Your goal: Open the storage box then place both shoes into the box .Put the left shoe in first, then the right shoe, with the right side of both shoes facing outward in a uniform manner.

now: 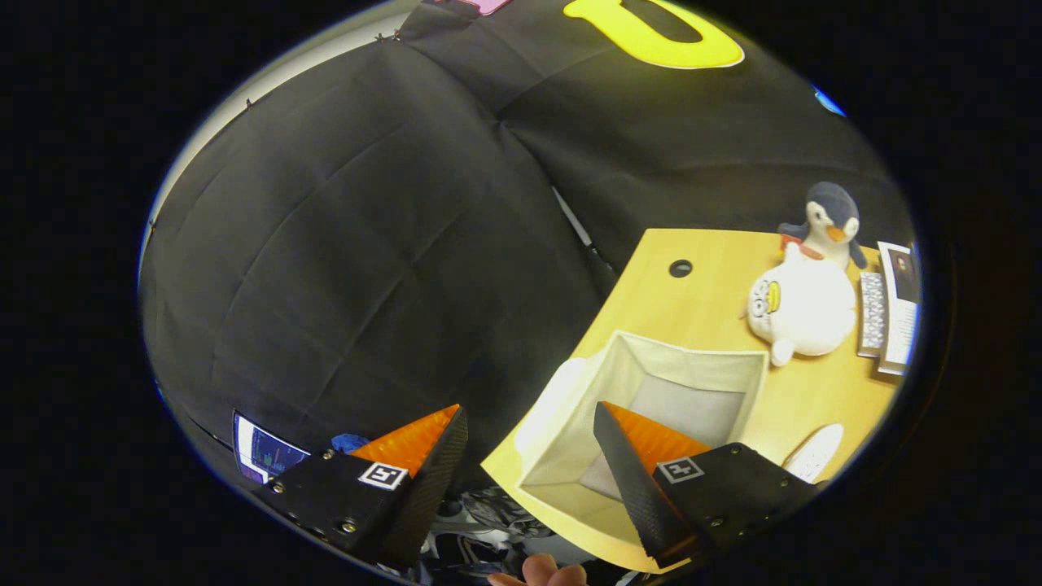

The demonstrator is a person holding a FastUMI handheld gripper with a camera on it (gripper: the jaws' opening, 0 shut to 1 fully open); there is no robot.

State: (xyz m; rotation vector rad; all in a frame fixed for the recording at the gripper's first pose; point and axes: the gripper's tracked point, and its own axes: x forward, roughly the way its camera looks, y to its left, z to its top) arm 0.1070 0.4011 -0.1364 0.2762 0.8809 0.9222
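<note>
The storage box [651, 407] looks like soft matt cream cloth, standing open on a smooth, pale wood-look table [708, 301] with a slight sheen. The gripper [529, 423], its 2 fingers spread wide with nothing between them, has ribbed orange plastic faces, finely textured black pads and matt black bodies with small metal screws. Beyond the box, a white plush toy [802, 309] and a plush penguin [830, 216] look fuzzy and soft.
</note>
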